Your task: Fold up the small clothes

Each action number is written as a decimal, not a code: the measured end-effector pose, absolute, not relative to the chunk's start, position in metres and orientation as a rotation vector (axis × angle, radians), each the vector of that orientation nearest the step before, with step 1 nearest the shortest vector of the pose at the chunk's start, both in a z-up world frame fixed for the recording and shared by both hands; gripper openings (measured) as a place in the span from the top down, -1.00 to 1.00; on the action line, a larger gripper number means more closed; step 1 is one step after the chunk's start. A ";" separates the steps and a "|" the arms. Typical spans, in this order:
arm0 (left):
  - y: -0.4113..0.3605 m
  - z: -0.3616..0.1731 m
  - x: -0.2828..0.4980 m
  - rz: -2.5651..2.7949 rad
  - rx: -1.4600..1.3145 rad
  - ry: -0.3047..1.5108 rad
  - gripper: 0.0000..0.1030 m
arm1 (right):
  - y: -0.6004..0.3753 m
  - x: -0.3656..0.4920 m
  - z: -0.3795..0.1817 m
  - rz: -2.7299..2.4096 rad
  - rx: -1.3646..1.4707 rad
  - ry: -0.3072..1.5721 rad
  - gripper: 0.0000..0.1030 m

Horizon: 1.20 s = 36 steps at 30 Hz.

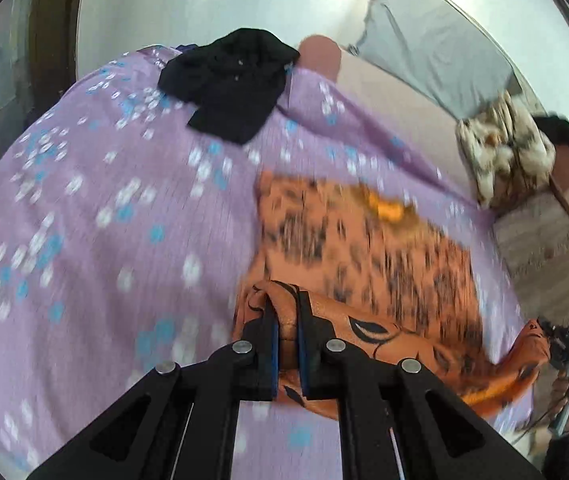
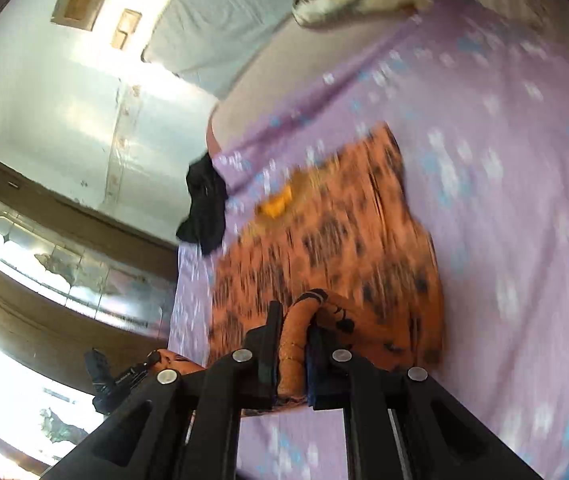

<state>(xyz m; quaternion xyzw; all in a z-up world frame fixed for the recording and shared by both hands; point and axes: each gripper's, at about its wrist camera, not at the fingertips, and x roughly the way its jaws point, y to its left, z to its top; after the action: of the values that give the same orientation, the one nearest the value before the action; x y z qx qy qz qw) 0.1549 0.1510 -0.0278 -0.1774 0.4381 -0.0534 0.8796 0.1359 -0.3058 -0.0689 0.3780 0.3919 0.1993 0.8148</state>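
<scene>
An orange garment with black markings lies on a purple flowered bedsheet. My left gripper is shut on the garment's near edge at one corner. My right gripper is shut on the near edge at the other corner of the same garment. The held edge is lifted and bunched between the fingers of each. The right gripper also shows at the right edge of the left wrist view, and the left gripper low at the left of the right wrist view. Both views are blurred by motion.
A crumpled black garment lies on the sheet beyond the orange one; it also shows in the right wrist view. A grey pillow and a brown-and-white patterned cloth lie near the wall. A window is at the side.
</scene>
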 end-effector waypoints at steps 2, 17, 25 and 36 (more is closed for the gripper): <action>0.163 -0.044 0.192 -0.081 -0.452 0.932 0.86 | -0.311 0.176 -0.066 0.389 0.822 0.800 0.81; 0.135 -0.081 0.284 -0.069 -0.246 0.959 0.85 | -0.291 0.285 -0.136 0.251 0.794 0.928 0.82; 0.109 -0.041 0.329 -0.076 -0.217 0.889 0.82 | -0.315 0.319 -0.100 0.164 0.772 0.817 0.82; 0.161 -0.102 0.298 0.031 -0.306 1.016 -0.33 | -0.319 0.254 -0.119 0.110 0.706 0.836 -0.54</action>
<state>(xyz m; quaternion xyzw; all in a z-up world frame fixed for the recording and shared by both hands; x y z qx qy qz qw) 0.2984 0.1614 -0.1019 -0.1458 0.4846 0.0146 0.8624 0.2541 -0.3186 -0.1193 0.3355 0.3971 0.0524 0.8526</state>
